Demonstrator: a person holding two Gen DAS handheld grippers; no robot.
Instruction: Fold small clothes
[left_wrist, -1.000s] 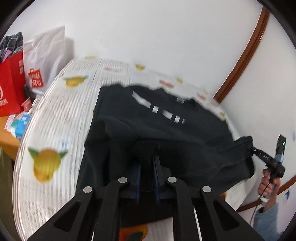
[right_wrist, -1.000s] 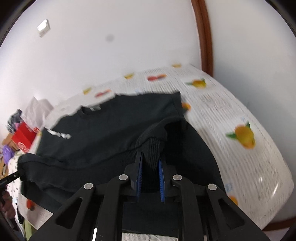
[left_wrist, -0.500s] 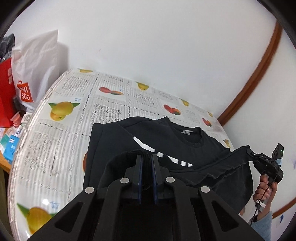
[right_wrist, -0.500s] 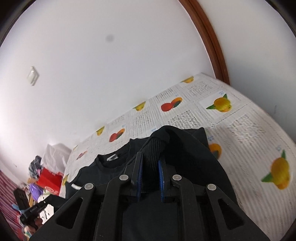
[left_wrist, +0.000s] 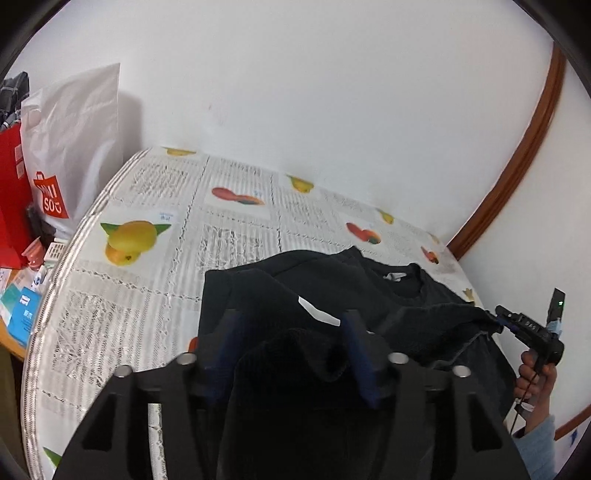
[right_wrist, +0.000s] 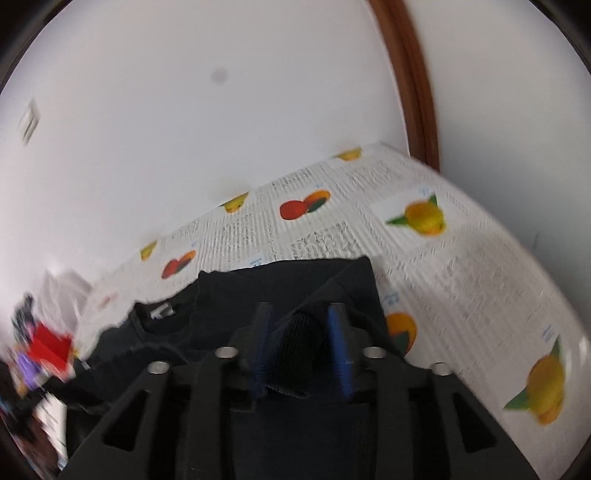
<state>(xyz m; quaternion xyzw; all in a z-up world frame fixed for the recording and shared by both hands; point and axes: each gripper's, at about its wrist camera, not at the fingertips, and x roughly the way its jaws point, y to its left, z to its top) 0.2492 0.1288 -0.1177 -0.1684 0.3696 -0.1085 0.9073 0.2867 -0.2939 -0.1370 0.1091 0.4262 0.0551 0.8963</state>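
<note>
A small black sweater (left_wrist: 332, 291) with white lettering lies on the table, its lower part folded up toward the collar (left_wrist: 402, 277). My left gripper (left_wrist: 291, 332) is open, its blue-padded jaws apart, with the ribbed hem lying loose between them. My right gripper (right_wrist: 301, 332) is open too, and a ribbed fold of the sweater (right_wrist: 295, 280) sits between its jaws. The right gripper also shows in the left wrist view (left_wrist: 498, 319), at the sweater's right edge, held by a hand.
The table wears a fruit-print cloth (left_wrist: 147, 295). A white shopping bag (left_wrist: 74, 147) and a red bag (left_wrist: 11, 192) stand at its left end. White walls and a brown wooden trim (left_wrist: 517, 155) border the far side.
Both grippers carried the sweater's hem up and forward toward the collar. Both then opened and let go of the cloth.
</note>
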